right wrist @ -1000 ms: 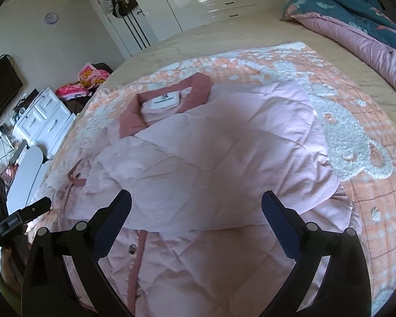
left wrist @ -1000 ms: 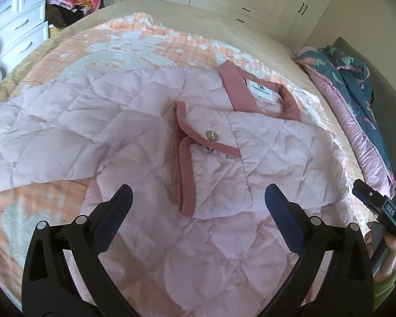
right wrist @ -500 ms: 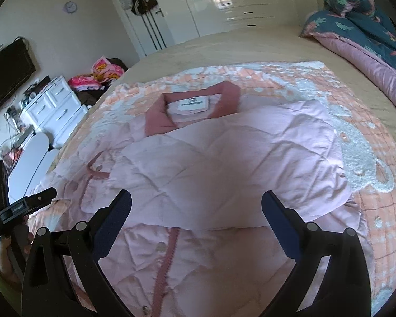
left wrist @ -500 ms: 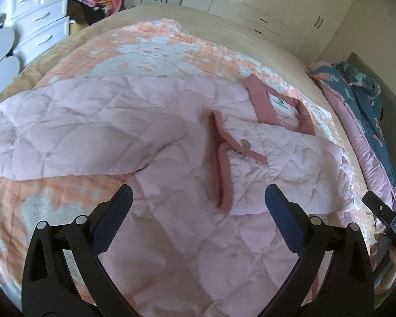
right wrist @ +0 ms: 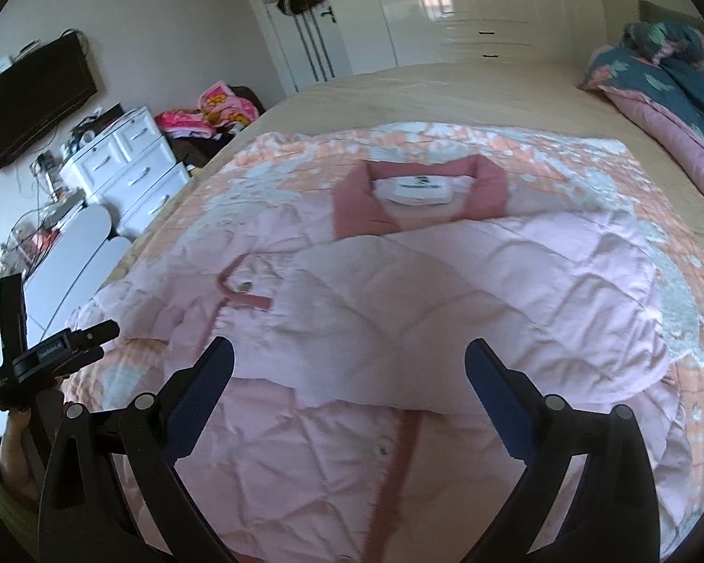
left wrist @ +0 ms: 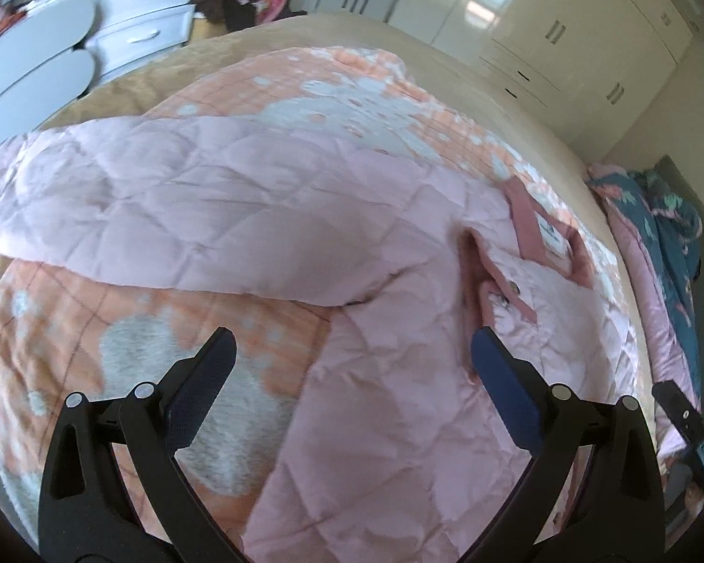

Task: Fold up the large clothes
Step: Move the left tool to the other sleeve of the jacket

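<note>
While it lies spread front-up over the middle of the bed, the pale pink quilted jacket (right wrist: 446, 309) has one sleeve (right wrist: 469, 300) folded across its chest, the cuff end reaching toward the button placket. Its dusty-rose ribbed collar (right wrist: 490, 187) points toward the far edge of the bed, with a white label (right wrist: 417, 187) showing inside it. A rose-coloured trim strip with a metal snap (right wrist: 245, 287) sits on the left part of the chest. In the left wrist view the other sleeve (left wrist: 173, 216) stretches straight out toward the left edge of the bed, flat and unfolded, and the collar (left wrist: 525, 216) shows at the right.

Under the jacket lies an orange-and-white patterned fleece blanket (left wrist: 117, 352), itself on top of a beige bedsheet (right wrist: 446, 94). A rumpled teal-and-pink floral duvet (right wrist: 671, 70) is heaped along the right edge of the bed.

Above the blanket and the jacket's side, the left gripper (left wrist: 352, 361) hovers with its jaws spread wide and nothing between them. Over the jacket's lower front, the right gripper (right wrist: 349, 366) also has its jaws wide apart and empty.

Beyond the bed stand glossy white wardrobe doors (right wrist: 446, 4), a white chest of drawers (right wrist: 131, 164), and a dark wall-mounted television (right wrist: 37, 98).
</note>
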The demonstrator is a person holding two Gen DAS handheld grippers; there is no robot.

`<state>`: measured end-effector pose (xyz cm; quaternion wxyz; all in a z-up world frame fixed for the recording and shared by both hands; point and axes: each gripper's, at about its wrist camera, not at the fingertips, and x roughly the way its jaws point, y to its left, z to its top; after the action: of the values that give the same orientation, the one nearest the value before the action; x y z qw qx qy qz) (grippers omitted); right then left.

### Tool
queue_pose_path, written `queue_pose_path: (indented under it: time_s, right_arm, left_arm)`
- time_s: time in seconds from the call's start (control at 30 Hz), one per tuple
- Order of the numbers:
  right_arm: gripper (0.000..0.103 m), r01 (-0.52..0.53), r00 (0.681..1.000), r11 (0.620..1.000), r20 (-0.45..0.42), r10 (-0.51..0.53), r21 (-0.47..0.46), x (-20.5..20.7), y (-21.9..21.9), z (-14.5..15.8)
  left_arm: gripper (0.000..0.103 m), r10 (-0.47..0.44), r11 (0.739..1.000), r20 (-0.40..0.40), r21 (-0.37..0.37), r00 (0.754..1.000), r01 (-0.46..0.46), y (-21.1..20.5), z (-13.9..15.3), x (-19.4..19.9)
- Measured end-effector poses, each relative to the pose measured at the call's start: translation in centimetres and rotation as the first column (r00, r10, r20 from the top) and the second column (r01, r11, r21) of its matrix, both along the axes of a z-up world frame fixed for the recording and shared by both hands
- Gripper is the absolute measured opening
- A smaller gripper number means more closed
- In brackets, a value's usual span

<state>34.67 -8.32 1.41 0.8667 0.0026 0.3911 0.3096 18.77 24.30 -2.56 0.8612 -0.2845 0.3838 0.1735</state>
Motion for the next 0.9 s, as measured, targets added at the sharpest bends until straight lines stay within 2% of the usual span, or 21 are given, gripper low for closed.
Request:
queue_pose_path:
  time_s: [0.1,0.57,0.9]
  right_arm:
    - [0.098,-0.030,1.000,1.000,0.004,0.030,-0.005,-0.5,1.8,0.4]
    - [0.098,-0.181,0.983,0.983,0.023,0.182,-0.040,-3.2,11.1,1.4]
    - [0.098,-0.256,0.966,0.966,0.018,0.257,-0.045,-4.4,16.5,2.1]
  left_arm:
    - [0.094,0.060,0.998,0.008,-0.003,0.998,-0.060,1.3,0.1,-0.8]
    - [0.094,0.213,0.975,0.000,-0.068,0.977,-0.213,6.6,-0.9,-2.8]
    - [0.094,0.351,0.933,-0.002,-0.087,0.936,-0.350,10.6,-0.8,-5.5]
